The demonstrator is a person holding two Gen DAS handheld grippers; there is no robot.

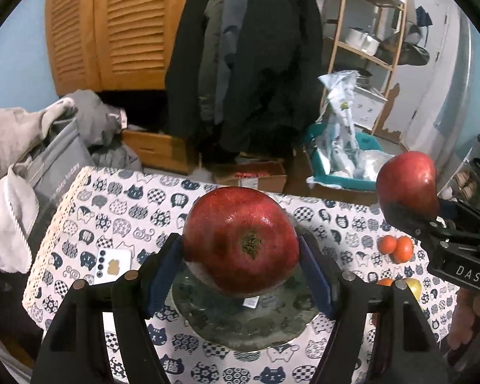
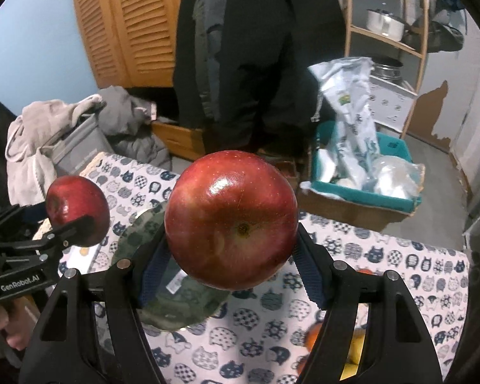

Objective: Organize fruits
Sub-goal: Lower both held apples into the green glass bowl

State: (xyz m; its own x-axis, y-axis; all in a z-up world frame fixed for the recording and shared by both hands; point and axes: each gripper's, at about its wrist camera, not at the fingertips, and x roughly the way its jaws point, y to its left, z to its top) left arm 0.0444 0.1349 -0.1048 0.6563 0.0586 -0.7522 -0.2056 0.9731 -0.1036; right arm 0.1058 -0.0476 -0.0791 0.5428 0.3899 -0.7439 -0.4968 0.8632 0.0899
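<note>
My left gripper (image 1: 240,246) is shut on a dark red pomegranate (image 1: 240,240) and holds it above a green glass plate (image 1: 240,329) on the cat-print tablecloth (image 1: 118,211). My right gripper (image 2: 232,243) is shut on a shiny red apple (image 2: 232,220), raised over the right part of the same plate (image 2: 176,310). Each view shows the other tool: the right gripper (image 1: 411,206) with the apple (image 1: 406,182) at the right, the left gripper (image 2: 75,222) with the pomegranate (image 2: 76,208) at the left.
Two small oranges (image 1: 396,248) and a yellow fruit (image 1: 414,286) lie on the cloth to the right of the plate. A white card (image 1: 112,264) lies to its left. Beyond the table are a clothes pile (image 1: 32,147), cardboard boxes (image 1: 252,176) and a teal bin (image 2: 361,185).
</note>
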